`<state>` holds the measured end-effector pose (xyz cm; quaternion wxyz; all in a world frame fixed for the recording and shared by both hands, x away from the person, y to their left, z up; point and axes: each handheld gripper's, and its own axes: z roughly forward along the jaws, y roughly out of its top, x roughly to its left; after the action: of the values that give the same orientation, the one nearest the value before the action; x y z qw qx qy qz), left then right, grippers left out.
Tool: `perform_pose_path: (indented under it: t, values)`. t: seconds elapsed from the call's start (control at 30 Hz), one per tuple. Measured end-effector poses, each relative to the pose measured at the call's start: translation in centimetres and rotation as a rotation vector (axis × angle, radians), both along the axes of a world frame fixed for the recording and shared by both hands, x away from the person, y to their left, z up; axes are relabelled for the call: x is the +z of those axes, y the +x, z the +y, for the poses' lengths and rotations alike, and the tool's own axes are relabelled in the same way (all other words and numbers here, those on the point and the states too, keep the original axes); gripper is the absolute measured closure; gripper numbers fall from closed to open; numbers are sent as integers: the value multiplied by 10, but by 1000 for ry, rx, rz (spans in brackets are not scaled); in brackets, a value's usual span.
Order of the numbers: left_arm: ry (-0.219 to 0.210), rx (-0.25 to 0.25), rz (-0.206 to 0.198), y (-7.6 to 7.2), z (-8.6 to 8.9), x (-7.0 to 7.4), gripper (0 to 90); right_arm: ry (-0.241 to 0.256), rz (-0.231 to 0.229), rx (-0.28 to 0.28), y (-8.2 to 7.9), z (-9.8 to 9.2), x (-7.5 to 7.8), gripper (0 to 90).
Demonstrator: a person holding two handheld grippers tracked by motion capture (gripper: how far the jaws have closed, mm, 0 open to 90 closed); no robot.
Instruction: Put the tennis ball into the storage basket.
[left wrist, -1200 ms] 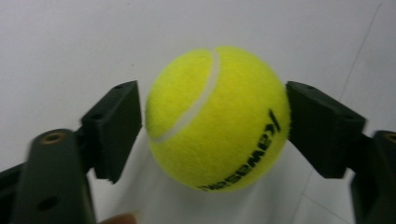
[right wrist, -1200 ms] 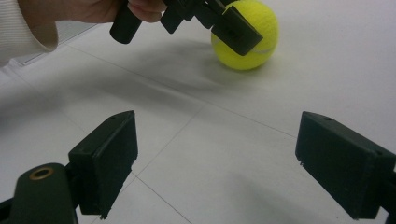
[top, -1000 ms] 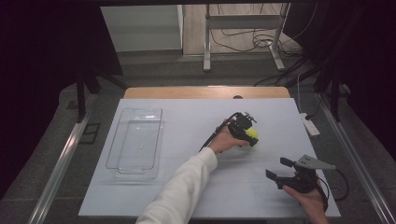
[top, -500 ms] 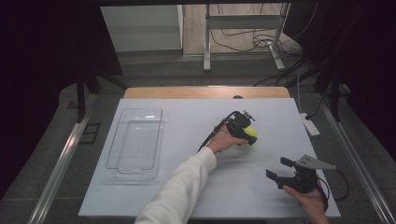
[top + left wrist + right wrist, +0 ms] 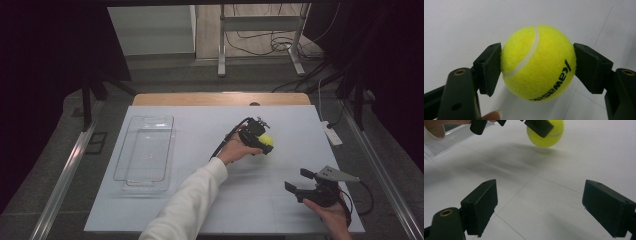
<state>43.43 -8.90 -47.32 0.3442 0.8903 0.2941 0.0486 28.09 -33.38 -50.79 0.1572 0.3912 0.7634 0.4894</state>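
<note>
As my left hand-held gripper (image 5: 262, 140) closed both jaws against the tennis ball (image 5: 538, 62), I held it just above the white surface (image 5: 200, 200), well to the right of the clear plastic tray (image 5: 145, 150). I judged the carry to that empty tray came next. My right hand-held gripper (image 5: 304, 184) hung wide open, holding nothing, farther from the tray.
</note>
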Motion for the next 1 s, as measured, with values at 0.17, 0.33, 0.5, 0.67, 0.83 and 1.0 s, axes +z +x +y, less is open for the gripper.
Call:
perform_pose_path:
  t: [0.17,0.33,0.5,0.67,0.83,1.0]
  values:
    - [-12,-4,-11,-3,7,4,273,-3,2,-1,0,0,0,130]
    - [-21,-9,-23,-8,14,7,273,-2,2,-1,0,1,0,130]
    - [-29,-6,-28,-12,21,7,273,-6,0,1,0,1,0,130]
    - [-47,7,-31,-17,28,7,273,-7,-1,2,0,1,0,130]
    - [-61,13,-38,-23,36,7,273,-7,-5,0,0,1,0,131]
    - [-67,22,-45,-29,44,8,273,-6,-8,1,0,2,1,131]
